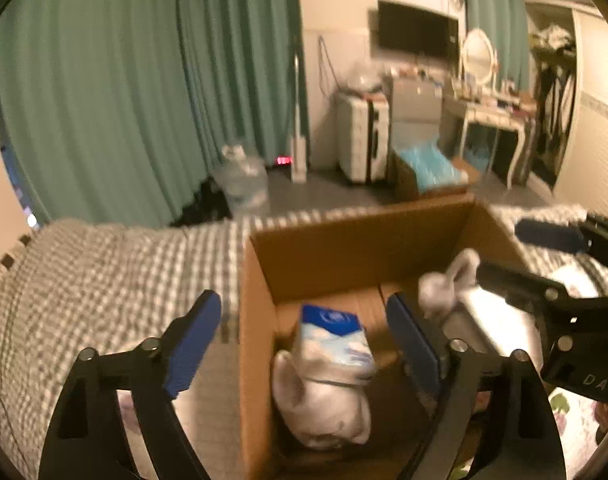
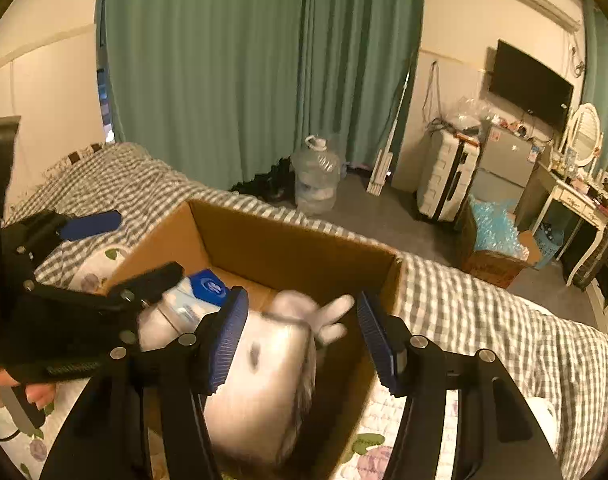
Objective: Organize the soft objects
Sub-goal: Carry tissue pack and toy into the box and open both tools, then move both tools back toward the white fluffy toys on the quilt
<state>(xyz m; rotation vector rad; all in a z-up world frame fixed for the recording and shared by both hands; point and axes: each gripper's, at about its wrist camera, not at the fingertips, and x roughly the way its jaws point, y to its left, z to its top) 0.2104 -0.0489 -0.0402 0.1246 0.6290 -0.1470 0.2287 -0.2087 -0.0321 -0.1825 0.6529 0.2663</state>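
Lying between open right claw pads: plush rabbit, over box.

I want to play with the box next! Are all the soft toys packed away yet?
Nearly. A blue-and-white tissue pack and a pale plush already lie inside the cardboard box. A white bunny plush is blurred, dropping in between the open right gripper. The left gripper is open and holds nothing. No other loose toys show.
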